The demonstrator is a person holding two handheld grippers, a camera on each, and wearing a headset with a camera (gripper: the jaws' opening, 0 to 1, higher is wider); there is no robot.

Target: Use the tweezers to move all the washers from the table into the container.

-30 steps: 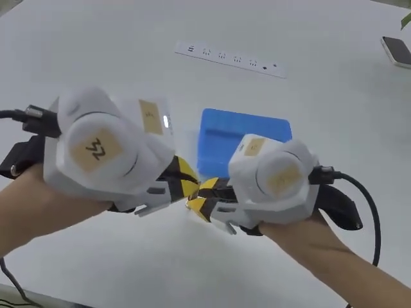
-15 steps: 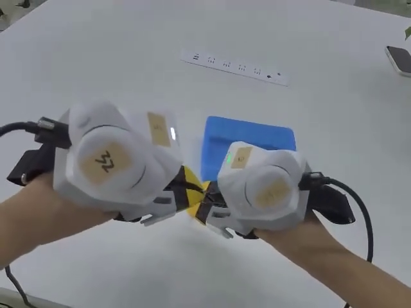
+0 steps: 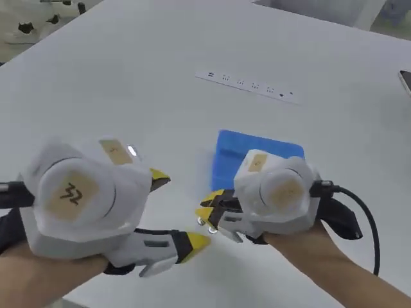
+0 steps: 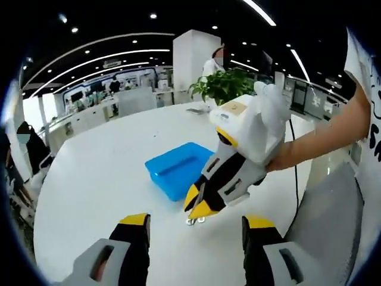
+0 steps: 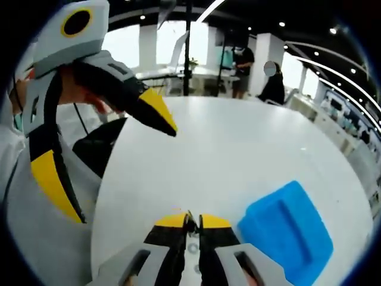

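Two grippers faced each other low over the white table (image 3: 128, 77), close beside the blue container (image 3: 260, 146).
The left gripper (image 3: 175, 210) had its jaws spread wide; the right gripper (image 3: 207, 212) had its jaws pressed together, with a thin dark sliver between the tips too small to make out; two small metal rings (image 4: 194, 221) sat right at those tips, whether pinched or lying on the table could not be told; the container lay just behind the right gripper; a power strip (image 3: 249, 85) lay well beyond it.
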